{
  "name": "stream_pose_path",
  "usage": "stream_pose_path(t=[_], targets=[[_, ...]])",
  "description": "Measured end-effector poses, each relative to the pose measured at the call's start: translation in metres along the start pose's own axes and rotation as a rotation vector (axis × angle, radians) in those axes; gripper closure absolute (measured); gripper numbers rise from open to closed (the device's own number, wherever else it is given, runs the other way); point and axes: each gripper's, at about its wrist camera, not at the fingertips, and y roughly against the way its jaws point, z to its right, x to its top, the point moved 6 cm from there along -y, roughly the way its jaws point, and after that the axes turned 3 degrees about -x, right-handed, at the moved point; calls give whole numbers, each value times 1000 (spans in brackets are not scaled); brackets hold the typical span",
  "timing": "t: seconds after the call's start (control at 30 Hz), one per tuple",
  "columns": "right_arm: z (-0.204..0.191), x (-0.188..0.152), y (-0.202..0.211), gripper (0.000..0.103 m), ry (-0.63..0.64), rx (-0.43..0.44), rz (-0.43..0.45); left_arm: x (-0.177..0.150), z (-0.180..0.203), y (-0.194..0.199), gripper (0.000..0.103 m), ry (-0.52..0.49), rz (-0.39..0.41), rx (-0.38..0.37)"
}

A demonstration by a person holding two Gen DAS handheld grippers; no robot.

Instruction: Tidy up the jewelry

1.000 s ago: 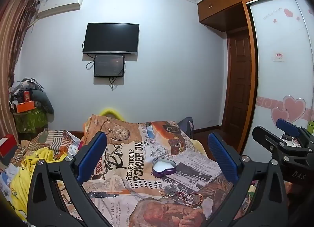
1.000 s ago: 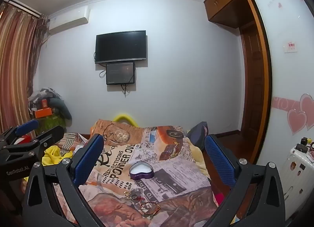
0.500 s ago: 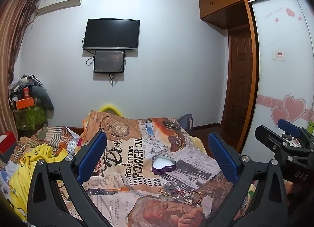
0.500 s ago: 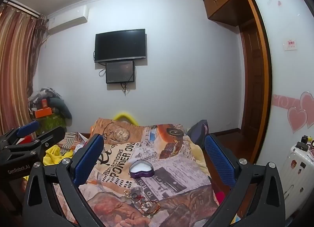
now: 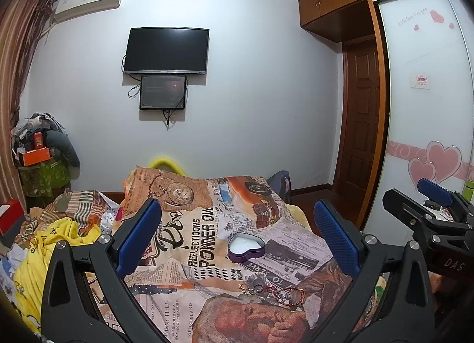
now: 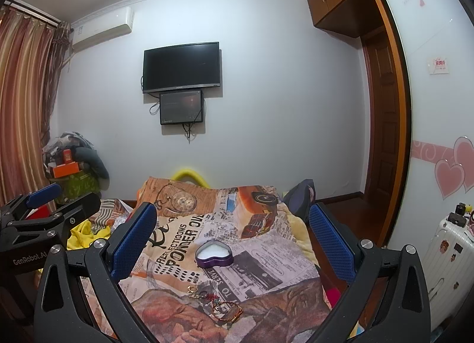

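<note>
1. Two black claws with blue pads, both spread wide and empty: left claw [image 5: 237,236], right claw [image 6: 232,231].
2. Both hover above a bed covered by a newspaper-print blanket [image 5: 195,242], touching nothing.
3. Purple heart-shaped tin with white lining [image 5: 246,247] sits lidless on the blanket, mid-bed; framed between the pads in both views [image 6: 214,254].
4. Loose jewelry pile [image 5: 272,288] lies on the blanket nearer the cameras than the tin, apart from it: gold rings, a red cord bracelet [image 6: 227,310], small beads. Finer detail unreadable.
5. Right claw shows at right edge of left view [image 5: 429,212]; left claw at left edge of right view [image 6: 50,209].
</note>
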Motion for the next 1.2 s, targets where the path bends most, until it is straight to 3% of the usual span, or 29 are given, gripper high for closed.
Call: stream_pose_path(t=[1.2], targets=[[1,-12,-1,1,-2,-1,-9,0,9,-2,0,-20,-17,-11]])
